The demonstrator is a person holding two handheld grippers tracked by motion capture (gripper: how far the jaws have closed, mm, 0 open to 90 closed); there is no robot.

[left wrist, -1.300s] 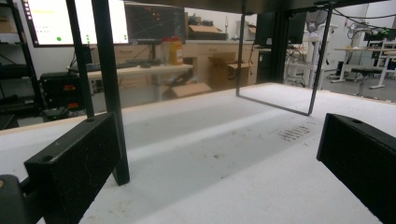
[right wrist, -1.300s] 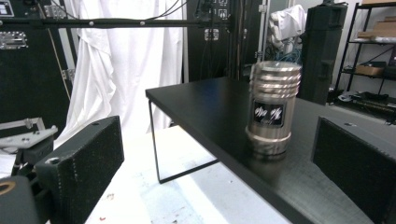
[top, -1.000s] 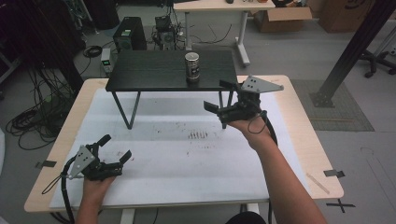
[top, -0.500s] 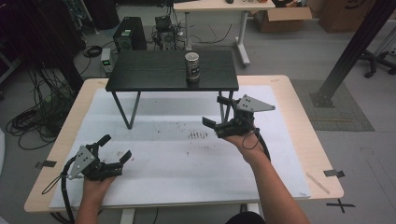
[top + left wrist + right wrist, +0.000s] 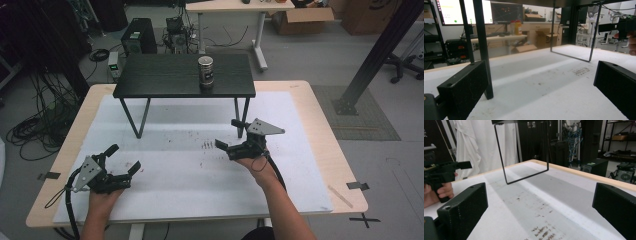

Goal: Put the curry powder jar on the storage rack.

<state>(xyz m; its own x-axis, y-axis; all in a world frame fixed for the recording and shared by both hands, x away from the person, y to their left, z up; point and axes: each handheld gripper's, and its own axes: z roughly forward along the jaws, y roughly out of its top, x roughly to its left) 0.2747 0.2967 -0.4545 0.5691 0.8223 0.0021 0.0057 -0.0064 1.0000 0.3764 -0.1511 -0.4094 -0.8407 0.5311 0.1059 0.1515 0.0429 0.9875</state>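
Observation:
A metal can (image 5: 205,71) stands upright near the front edge of a small black side table (image 5: 165,75) at the back of the white-covered table. My left gripper (image 5: 125,158) rests low at the near left, open and empty; its own view shows both jaws spread over the white cover (image 5: 544,90). My right gripper (image 5: 227,134) is held near the middle right, in front of the side table's right legs, open and empty. In the right gripper view, the wide jaws face the side table's leg frame (image 5: 524,152), with the other gripper (image 5: 441,176) at the left.
The side table's thin black legs (image 5: 482,47) stand on the white cover (image 5: 200,175), which has dark specks mid-table. The wooden table edge (image 5: 330,150) runs along the right. Desks, boxes, cables and computer gear lie beyond the table.
My right gripper has come toward the person and dropped lower, from beside the side table's right end to in front of its legs. The left gripper has stayed put.

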